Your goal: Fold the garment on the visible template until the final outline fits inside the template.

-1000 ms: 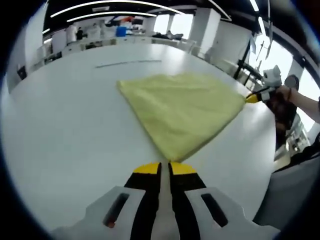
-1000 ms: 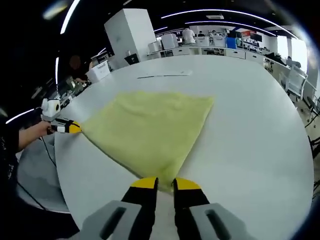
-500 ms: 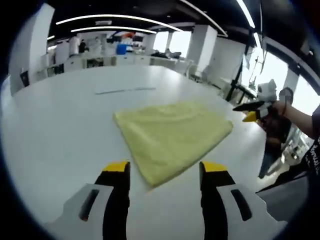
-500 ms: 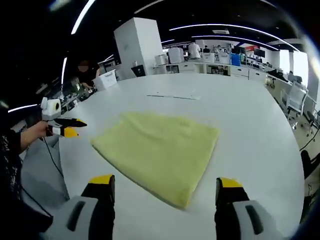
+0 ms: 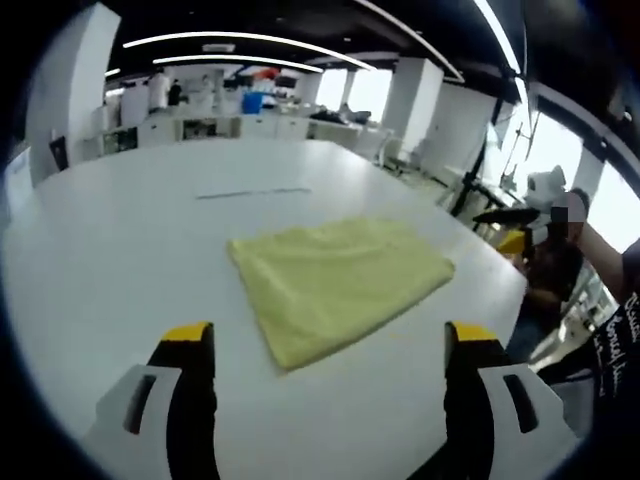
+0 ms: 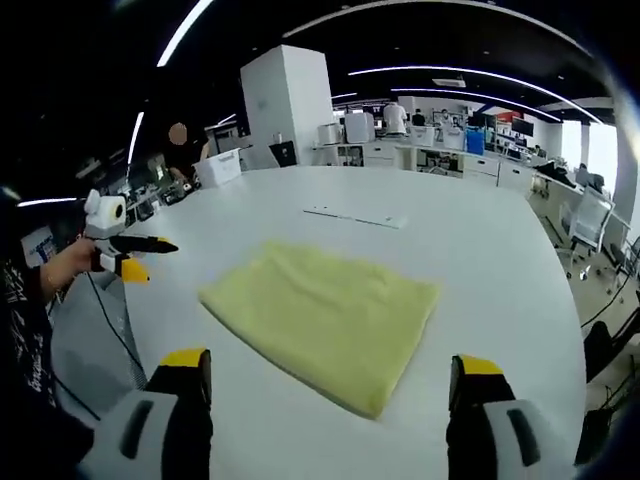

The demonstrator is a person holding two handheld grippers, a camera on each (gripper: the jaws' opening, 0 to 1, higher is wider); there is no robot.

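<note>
The left gripper, black-fingered with yellow tips on pale grey housings, has its jaws spread wide with nothing between them. The right gripper, of the same black, yellow and grey build, is likewise parted wide and holds nothing. In the right gripper view the left gripper appears to the left of the jaws, gripped by the person's hand, its yellow-tipped fingers apart.
</note>
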